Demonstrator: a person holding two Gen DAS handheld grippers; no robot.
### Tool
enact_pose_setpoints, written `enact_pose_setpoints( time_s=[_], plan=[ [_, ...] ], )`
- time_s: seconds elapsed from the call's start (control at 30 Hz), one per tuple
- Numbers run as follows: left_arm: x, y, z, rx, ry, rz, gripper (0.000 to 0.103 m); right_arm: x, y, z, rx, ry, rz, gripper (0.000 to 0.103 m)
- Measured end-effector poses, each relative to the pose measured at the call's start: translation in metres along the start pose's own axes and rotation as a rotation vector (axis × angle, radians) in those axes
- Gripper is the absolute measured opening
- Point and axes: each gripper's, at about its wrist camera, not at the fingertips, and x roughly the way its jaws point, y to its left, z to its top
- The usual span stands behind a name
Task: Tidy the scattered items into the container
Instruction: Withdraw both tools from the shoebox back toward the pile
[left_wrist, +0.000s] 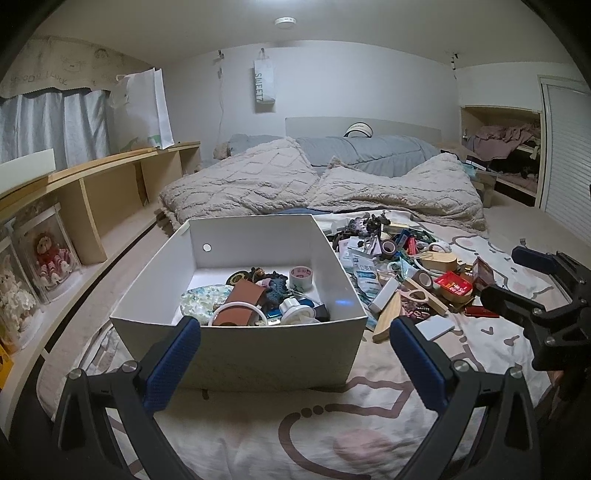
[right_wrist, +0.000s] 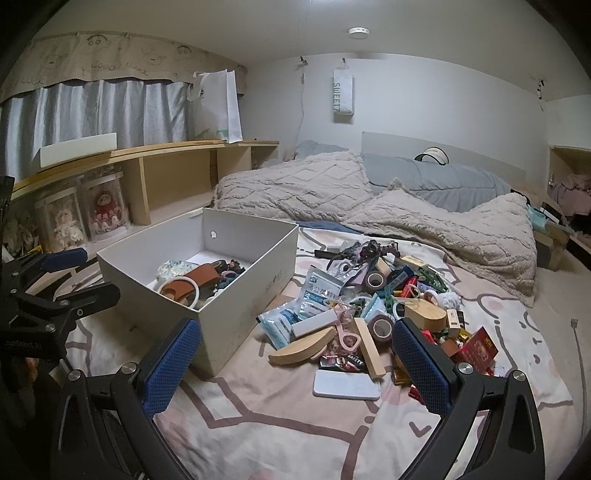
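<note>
Gaping wide, empty: left gripper (left_wrist: 295, 345), right gripper (right_wrist: 297, 347); matte cardboard box (left_wrist: 236, 350), wooden blocks (right_wrist: 299, 349).

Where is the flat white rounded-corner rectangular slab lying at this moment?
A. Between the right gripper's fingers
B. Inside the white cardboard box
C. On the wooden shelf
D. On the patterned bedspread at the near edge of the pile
D: the flat white rounded-corner rectangular slab lies on the patterned bedspread, outside the white cardboard box, and the open right gripper holds nothing.
</note>
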Motion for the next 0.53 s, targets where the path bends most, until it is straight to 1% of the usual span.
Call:
enact_pose_setpoints(
  time_s=[0.4, 0.53],
  plan=[
    [-0.0022, -0.0011, -0.0006, -0.012, -0.006, -0.014, 0.103, -0.0020, -0.0019, -0.0031, 0.010, 0.005, -0.002, 0.103],
    [-0.0023, -0.0013, -0.0011, -0.014, -0.005, -0.008, 0.103, -0.0019, -0.0013, -0.0039, 0.011, 0.008, 0.002, 0.103]
  ],
)
